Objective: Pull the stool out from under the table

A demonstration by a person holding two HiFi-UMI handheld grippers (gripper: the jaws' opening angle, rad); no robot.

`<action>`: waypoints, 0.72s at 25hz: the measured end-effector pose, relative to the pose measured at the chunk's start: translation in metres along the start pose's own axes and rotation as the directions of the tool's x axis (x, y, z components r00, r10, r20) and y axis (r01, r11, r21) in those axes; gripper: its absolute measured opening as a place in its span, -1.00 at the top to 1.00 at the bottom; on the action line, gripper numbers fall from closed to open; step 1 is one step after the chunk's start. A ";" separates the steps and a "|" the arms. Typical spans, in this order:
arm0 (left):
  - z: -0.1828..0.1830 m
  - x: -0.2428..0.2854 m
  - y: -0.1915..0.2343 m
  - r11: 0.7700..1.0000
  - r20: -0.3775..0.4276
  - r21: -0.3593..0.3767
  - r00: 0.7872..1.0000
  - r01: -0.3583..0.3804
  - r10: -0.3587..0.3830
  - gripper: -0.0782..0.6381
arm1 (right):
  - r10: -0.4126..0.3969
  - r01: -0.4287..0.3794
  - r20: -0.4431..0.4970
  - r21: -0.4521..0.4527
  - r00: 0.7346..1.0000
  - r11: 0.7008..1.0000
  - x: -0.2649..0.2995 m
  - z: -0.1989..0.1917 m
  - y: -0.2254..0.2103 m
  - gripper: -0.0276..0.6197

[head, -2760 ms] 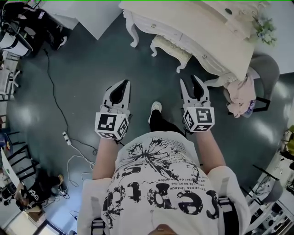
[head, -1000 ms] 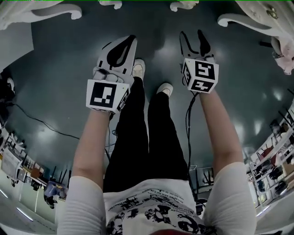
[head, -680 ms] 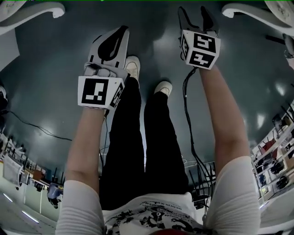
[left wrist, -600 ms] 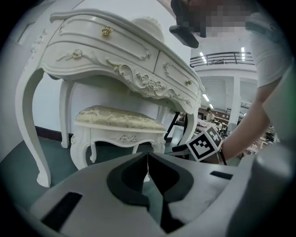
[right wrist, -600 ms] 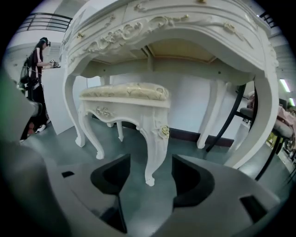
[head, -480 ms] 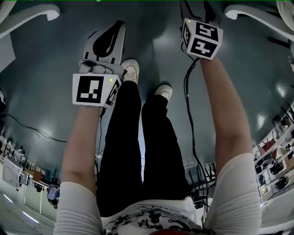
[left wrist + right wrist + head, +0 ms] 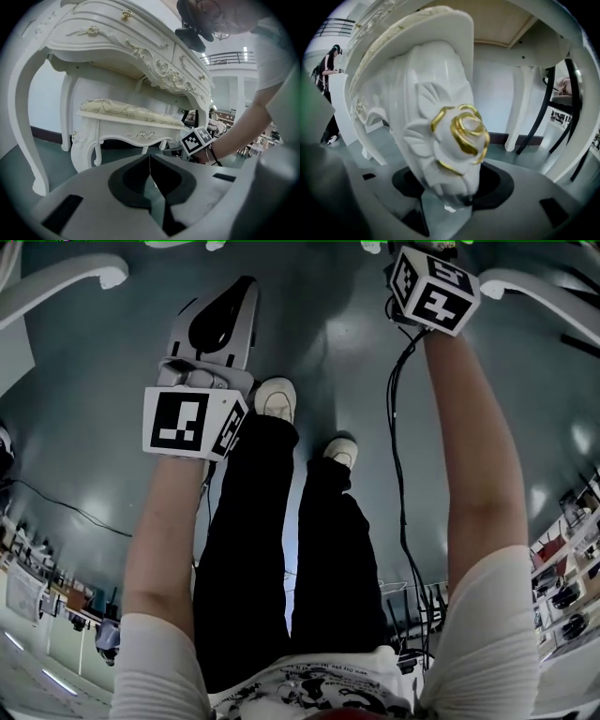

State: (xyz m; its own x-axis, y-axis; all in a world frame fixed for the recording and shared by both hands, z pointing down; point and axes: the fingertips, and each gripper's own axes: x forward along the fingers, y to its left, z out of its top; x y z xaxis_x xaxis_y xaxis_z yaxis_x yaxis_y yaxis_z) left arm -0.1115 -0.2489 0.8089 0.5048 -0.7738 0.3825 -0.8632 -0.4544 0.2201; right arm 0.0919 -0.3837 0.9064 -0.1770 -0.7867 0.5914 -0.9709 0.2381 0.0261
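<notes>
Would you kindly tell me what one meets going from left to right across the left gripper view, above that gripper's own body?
Table's curved front leg → cushioned stool → right gripper's marker cube → person's forearm.

The head camera looks steeply down past the person's legs (image 7: 281, 549) to the floor (image 7: 347, 352). The left gripper camera sits low and faces the stool (image 7: 129, 117) under the counter (image 7: 117, 51) from nearby. The right hand-held gripper (image 7: 197, 140) is at 4 o'clock there and at 1 o'clock in the head view. The right gripper camera sits very close to the stool's rose-carved corner (image 7: 454, 131).
</notes>
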 end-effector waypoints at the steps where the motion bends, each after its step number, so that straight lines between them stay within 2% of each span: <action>1: 0.002 0.001 0.000 1.000 0.006 0.009 1.000 -0.001 0.001 0.72 | 0.010 -0.010 -0.001 0.001 1.000 1.000 0.003 0.001 0.001 0.12; 2: 0.003 0.001 0.000 1.000 0.014 0.013 1.000 -0.002 0.002 0.72 | 0.015 -0.015 0.000 -0.007 1.000 1.000 0.003 0.002 0.001 0.19; 4: 0.005 -0.001 -0.001 1.000 0.026 0.011 1.000 -0.004 0.004 0.72 | 0.016 -0.015 0.003 -0.028 1.000 0.999 0.002 0.001 0.002 0.22; 10: -0.009 -0.016 -0.013 1.000 0.007 -0.010 1.000 -0.003 0.003 0.72 | 0.033 -0.035 -0.043 -0.059 0.999 0.998 -0.010 -0.011 0.011 0.22; 14: -0.012 -0.029 -0.029 1.000 -0.001 0.015 1.000 0.011 -0.011 0.72 | 0.036 -0.040 -0.060 -0.058 0.998 0.998 -0.033 -0.030 0.016 0.22; 18: -0.011 -0.048 -0.032 1.000 0.011 0.018 1.000 -0.007 0.007 0.72 | 0.049 -0.054 -0.077 -0.068 0.996 0.996 -0.055 -0.046 0.022 0.22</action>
State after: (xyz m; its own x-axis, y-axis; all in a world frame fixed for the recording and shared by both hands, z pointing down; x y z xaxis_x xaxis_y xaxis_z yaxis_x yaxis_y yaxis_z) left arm -0.1079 -0.1919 0.7931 0.4987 -0.7819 0.3741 -0.8667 -0.4566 0.2010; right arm 0.0877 -0.3093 0.9113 -0.2114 -0.7277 0.6525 -0.9466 0.3188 0.0489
